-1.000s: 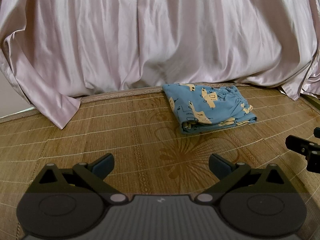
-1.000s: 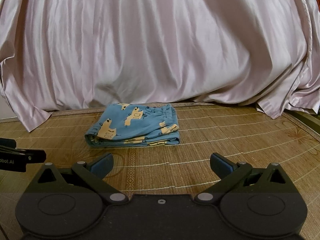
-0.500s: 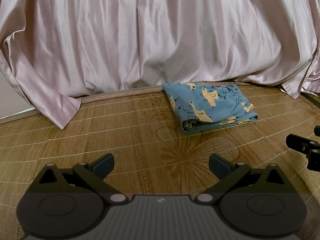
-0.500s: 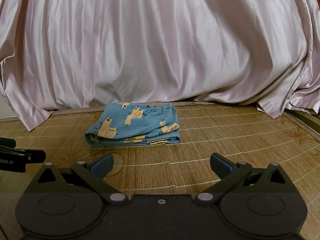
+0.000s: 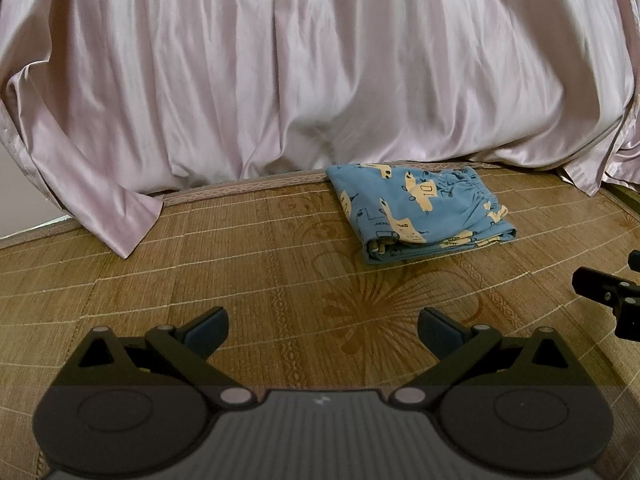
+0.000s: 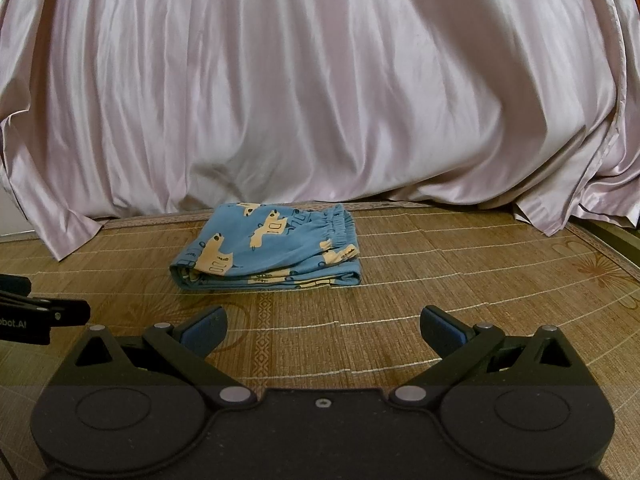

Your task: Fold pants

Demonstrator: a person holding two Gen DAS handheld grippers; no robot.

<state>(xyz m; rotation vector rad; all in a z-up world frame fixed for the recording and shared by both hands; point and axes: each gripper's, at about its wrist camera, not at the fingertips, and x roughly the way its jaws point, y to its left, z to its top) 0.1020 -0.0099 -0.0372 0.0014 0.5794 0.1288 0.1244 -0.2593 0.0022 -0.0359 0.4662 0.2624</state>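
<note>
Blue pants [image 5: 420, 210] with a yellow print lie folded into a small flat bundle on the bamboo mat [image 5: 240, 272], close to the hanging sheet. The right wrist view shows the same pants [image 6: 272, 252] ahead and slightly left. My left gripper [image 5: 322, 330] is open, low over the mat, well short of the pants, with nothing between its fingers. My right gripper [image 6: 322, 330] is open too, empty, and also short of the bundle. Each gripper shows at the edge of the other's view.
A pale pink satin sheet [image 5: 280, 80] hangs across the whole back, its folds touching the mat [image 6: 440, 264] at left and right. The mat's dark right edge [image 6: 616, 236] shows at far right. Bare mat lies between the grippers and the pants.
Almost nothing differs. Both grippers stay open and empty; the views have shifted only very slightly, and the folded pants have not moved.
</note>
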